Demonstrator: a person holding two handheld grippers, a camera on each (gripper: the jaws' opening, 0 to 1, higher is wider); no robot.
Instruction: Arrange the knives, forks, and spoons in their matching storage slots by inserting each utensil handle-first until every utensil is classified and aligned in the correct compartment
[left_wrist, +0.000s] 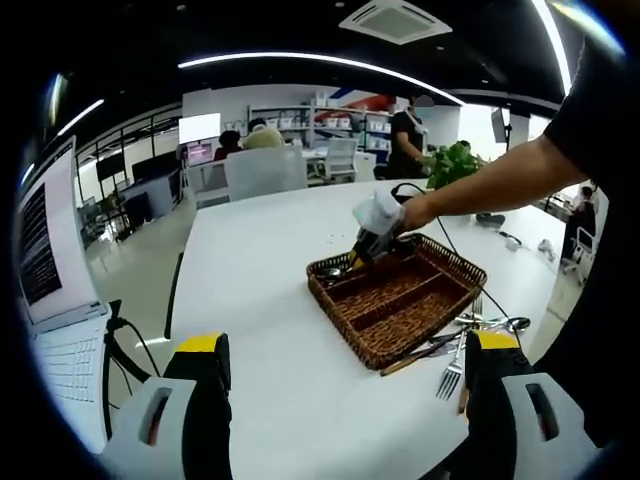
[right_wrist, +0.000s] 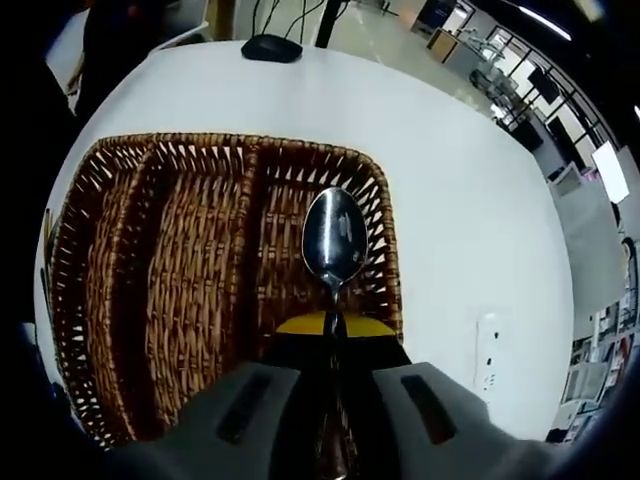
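Note:
A brown wicker tray (left_wrist: 341, 321) with three long slots sits on the white table (left_wrist: 250, 290). A person's hand holds my right gripper (left_wrist: 366, 244) over the tray's far corner. In the right gripper view, that gripper (right_wrist: 335, 326) is shut on the handle of a steel spoon (right_wrist: 335, 238). The spoon's bowl points forward over the rightmost slot of the tray (right_wrist: 200, 142). Loose forks and spoons (left_wrist: 470, 345) lie on the table beside the tray's near right side. My left gripper (left_wrist: 348, 343) hangs open short of the tray, with nothing between its jaws.
An open laptop (left_wrist: 48, 270) with a black cable (left_wrist: 125, 345) stands at the table's left edge. A black mouse (right_wrist: 272, 47) lies beyond the tray. A white socket strip (right_wrist: 487, 352) lies to its right. Chairs, desks and people fill the room behind.

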